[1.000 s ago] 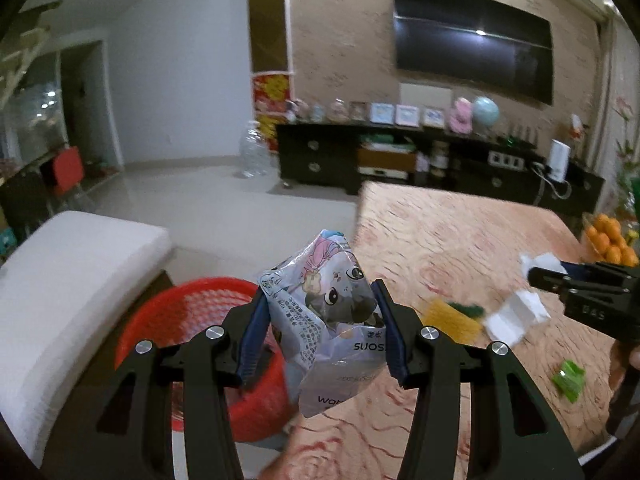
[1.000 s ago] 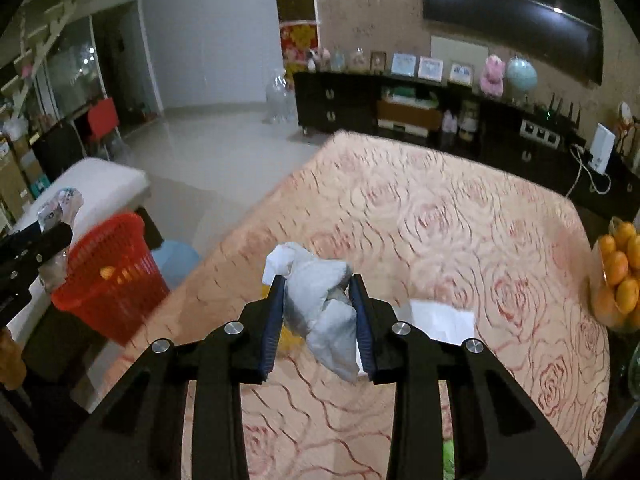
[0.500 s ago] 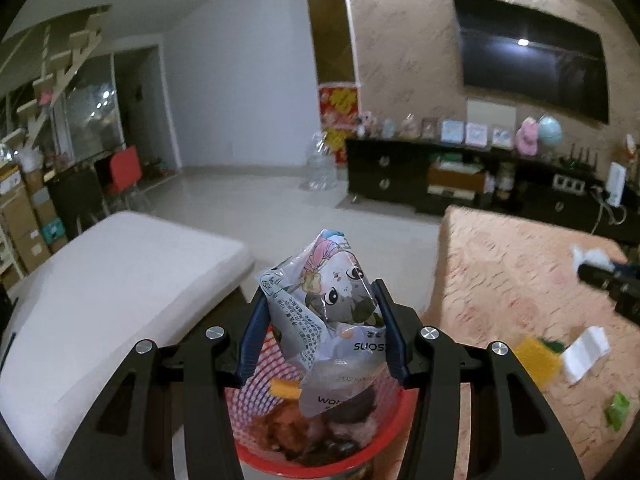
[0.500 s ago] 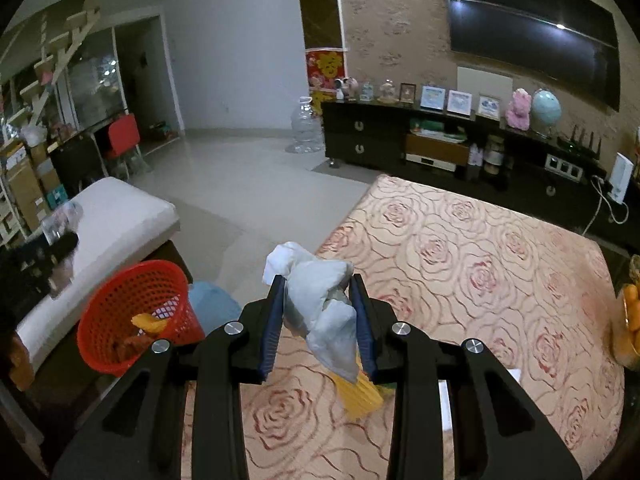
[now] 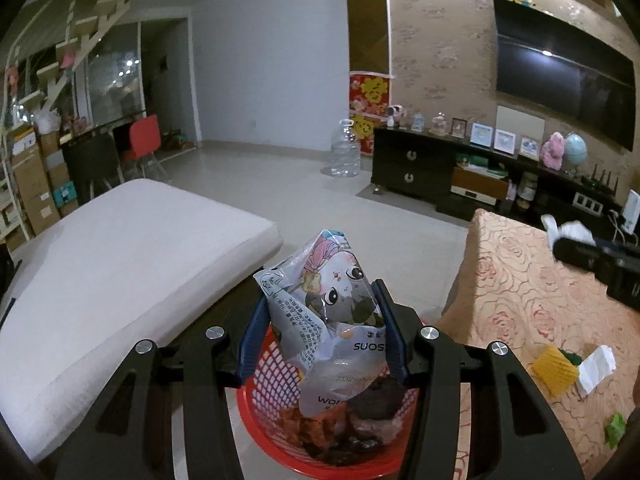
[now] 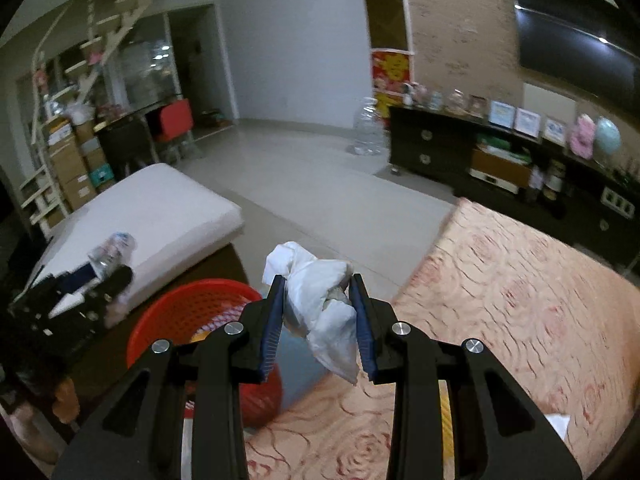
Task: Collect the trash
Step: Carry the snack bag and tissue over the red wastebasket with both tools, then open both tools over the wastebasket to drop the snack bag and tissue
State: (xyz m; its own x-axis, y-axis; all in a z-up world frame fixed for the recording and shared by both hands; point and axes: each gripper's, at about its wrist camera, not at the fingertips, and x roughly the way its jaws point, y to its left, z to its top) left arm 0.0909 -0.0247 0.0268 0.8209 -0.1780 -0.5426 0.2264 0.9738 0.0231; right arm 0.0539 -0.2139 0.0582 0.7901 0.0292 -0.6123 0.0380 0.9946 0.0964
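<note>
Clamping a crumpled snack wrapper (image 5: 326,312) between its fingers, the left gripper (image 5: 322,332) hangs directly over the red basket (image 5: 264,376) of trash. The right gripper (image 6: 318,316) pinches a wadded white tissue (image 6: 320,304) near the rose-patterned table (image 6: 520,280) edge, beside the basket.

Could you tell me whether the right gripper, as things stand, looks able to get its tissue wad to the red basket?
Probably yes. The right gripper holds the crumpled tissue above the table edge, and the red basket sits just lower left, its mouth open. The left gripper with its snack wrapper already hovers there and may crowd it.
</note>
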